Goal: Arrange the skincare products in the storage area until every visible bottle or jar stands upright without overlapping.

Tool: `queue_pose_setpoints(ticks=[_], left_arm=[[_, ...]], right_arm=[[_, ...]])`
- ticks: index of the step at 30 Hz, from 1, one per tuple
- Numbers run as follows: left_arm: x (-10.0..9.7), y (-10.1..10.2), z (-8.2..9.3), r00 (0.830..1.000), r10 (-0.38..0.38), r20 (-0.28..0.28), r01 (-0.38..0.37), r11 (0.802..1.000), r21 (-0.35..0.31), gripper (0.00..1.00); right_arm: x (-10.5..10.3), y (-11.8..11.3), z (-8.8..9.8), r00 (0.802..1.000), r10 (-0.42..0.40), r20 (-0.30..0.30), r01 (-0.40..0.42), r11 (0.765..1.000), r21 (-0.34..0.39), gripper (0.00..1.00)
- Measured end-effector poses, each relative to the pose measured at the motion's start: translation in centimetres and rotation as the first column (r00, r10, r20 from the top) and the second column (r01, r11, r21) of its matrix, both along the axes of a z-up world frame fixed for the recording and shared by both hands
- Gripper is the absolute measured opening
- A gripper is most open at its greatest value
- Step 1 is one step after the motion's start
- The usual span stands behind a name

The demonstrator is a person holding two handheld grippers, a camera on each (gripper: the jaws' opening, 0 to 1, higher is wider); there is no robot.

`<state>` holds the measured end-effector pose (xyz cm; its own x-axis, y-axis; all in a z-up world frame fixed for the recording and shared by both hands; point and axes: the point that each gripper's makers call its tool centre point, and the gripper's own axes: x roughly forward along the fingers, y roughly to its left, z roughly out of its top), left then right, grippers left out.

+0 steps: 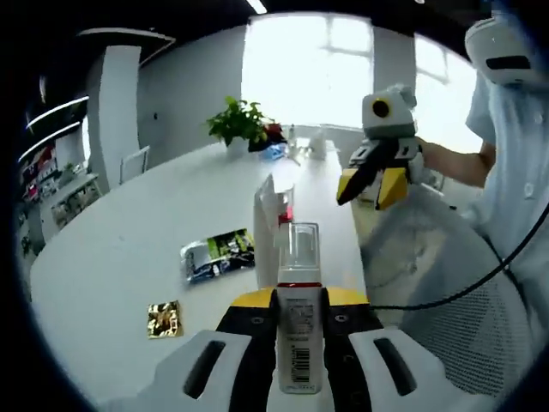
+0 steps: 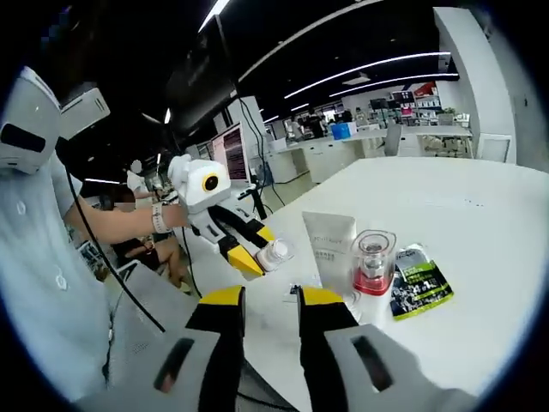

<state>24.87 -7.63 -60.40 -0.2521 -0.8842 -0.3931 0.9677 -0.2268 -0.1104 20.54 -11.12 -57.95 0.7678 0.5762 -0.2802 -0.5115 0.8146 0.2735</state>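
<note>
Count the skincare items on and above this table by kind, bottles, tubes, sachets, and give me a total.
Clear-capped pump bottles: 2, the white-labelled bottle in the left claw, the red-based bottle on the white table
White upright tube: 1
Flat sachets: 2, green sachet, gold sachet
Total: 5

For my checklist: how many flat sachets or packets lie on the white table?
2. A green and silver packet lies mid-table, beside the standing products; a small gold sachet lies nearer the left gripper. More may be hidden.
</note>
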Motion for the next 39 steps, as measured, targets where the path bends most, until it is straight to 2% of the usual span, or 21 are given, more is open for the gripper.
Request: queue_pose_setpoints(ticks=[4, 5, 8, 10, 13, 15, 18, 21, 23, 24, 25, 26, 28, 29, 30, 31, 33, 34, 35, 36, 39], left_arm=[[-2.3, -0.6, 2.7, 0.994, -0.055, -0.100, 0.045, 0.994, -0.097, 0.15], [-2.7, -0.8, 3.2, 0.991, -0.066, -0.120, 0.052, 0.992, -0.114, 0.15], [-4.1, -1.2, 5.4, 0.979, -0.128, -0.159, 0.095, 0.975, -0.200, 0.16], [-4.6, -1.4, 6.0, 0.971, -0.142, -0.192, 0.101, 0.973, -0.209, 0.15], [-5.5, -1.9, 6.4, 0.961, -0.181, -0.208, 0.134, 0.966, -0.222, 0.15], [-5.7, -2.1, 6.3, 0.957, -0.201, -0.208, 0.155, 0.964, -0.218, 0.16], [-6.3, -2.5, 6.6, 0.947, -0.231, -0.223, 0.179, 0.957, -0.229, 0.16], [-6.2, -2.7, 6.7, 0.949, -0.230, -0.214, 0.178, 0.955, -0.236, 0.16], [-5.6, -3.0, 6.6, 0.969, -0.204, -0.138, 0.165, 0.953, -0.253, 0.17], [-5.5, -3.1, 6.6, 0.971, -0.197, -0.133, 0.159, 0.955, -0.252, 0.17], [-4.8, -3.4, 6.4, 0.985, -0.150, -0.088, 0.125, 0.962, -0.244, 0.18], [-4.5, -3.5, 6.2, 0.991, -0.127, -0.048, 0.113, 0.965, -0.235, 0.19], [-3.8, -3.6, 5.0, 0.994, -0.069, 0.080, 0.082, 0.982, -0.170, 0.22], [-3.6, -3.6, 4.2, 0.988, -0.042, 0.149, 0.061, 0.990, -0.125, 0.28], [-3.4, -3.5, 3.5, 0.983, -0.026, 0.184, 0.043, 0.995, -0.089, 0.31], [-3.1, -3.7, 3.2, 0.981, 0.013, 0.194, 0.002, 0.997, -0.077, 0.32], [-2.9, -3.9, 3.0, 0.963, 0.053, 0.263, -0.032, 0.996, -0.084, 0.31], [-2.4, -4.1, 3.1, 0.961, 0.124, 0.248, -0.103, 0.990, -0.096, 0.30], [-2.0, -4.2, 3.4, 0.951, 0.165, 0.262, -0.140, 0.984, -0.114, 0.29], [-1.7, -4.3, 3.9, 0.929, 0.198, 0.313, -0.159, 0.977, -0.144, 0.27], [-1.8, -4.3, 4.0, 0.880, 0.233, 0.415, -0.197, 0.972, -0.128, 0.27]], right_arm=[[0.8, 0.9, 2.0, 0.996, -0.004, 0.092, -0.006, 0.994, 0.108, 0.26], [0.7, 1.2, 2.4, 0.994, 0.019, 0.105, -0.032, 0.992, 0.124, 0.27], [0.6, 1.4, 3.7, 0.990, 0.029, 0.139, -0.054, 0.982, 0.179, 0.29], [0.7, 1.2, 4.4, 0.985, 0.020, 0.173, -0.053, 0.981, 0.188, 0.29], [0.4, 1.8, 6.1, 0.971, 0.041, 0.235, -0.100, 0.964, 0.246, 0.29], [0.2, 2.0, 6.9, 0.966, 0.049, 0.254, -0.120, 0.955, 0.273, 0.28], [0.3, 2.2, 6.8, 0.967, 0.061, 0.246, -0.125, 0.958, 0.256, 0.24], [0.2, 2.3, 7.2, 0.958, 0.069, 0.277, -0.136, 0.963, 0.232, 0.20], [0.6, 1.6, 6.9, 0.963, 0.052, 0.265, -0.111, 0.971, 0.212, 0.19], [0.9, 1.2, 6.8, 0.967, 0.029, 0.255, -0.085, 0.973, 0.214, 0.19], [1.5, 0.4, 6.4, 0.972, -0.027, 0.231, -0.024, 0.976, 0.215, 0.19], [1.7, 0.0, 6.4, 0.971, -0.047, 0.233, -0.003, 0.977, 0.212, 0.19], [2.4, -1.1, 6.4, 0.968, -0.137, 0.208, 0.085, 0.966, 0.243, 0.19], [2.6, -1.4, 6.6, 0.965, -0.163, 0.206, 0.106, 0.959, 0.262, 0.18], [2.8, -1.7, 6.7, 0.962, -0.189, 0.197, 0.129, 0.951, 0.281, 0.18], [2.9, -1.9, 6.5, 0.962, -0.209, 0.174, 0.154, 0.946, 0.286, 0.18], [3.2, -2.2, 6.2, 0.953, -0.244, 0.178, 0.196, 0.949, 0.248, 0.18], [3.3, -1.9, 6.1, 0.952, -0.253, 0.171, 0.209, 0.948, 0.239, 0.18], [3.3, -1.9, 6.0, 0.951, -0.262, 0.167, 0.218, 0.945, 0.242, 0.18], [3.4, -1.9, 6.1, 0.946, -0.282, 0.161, 0.235, 0.937, 0.259, 0.18], [3.5, -1.7, 6.1, 0.932, -0.333, 0.142, 0.277, 0.908, 0.315, 0.18]])
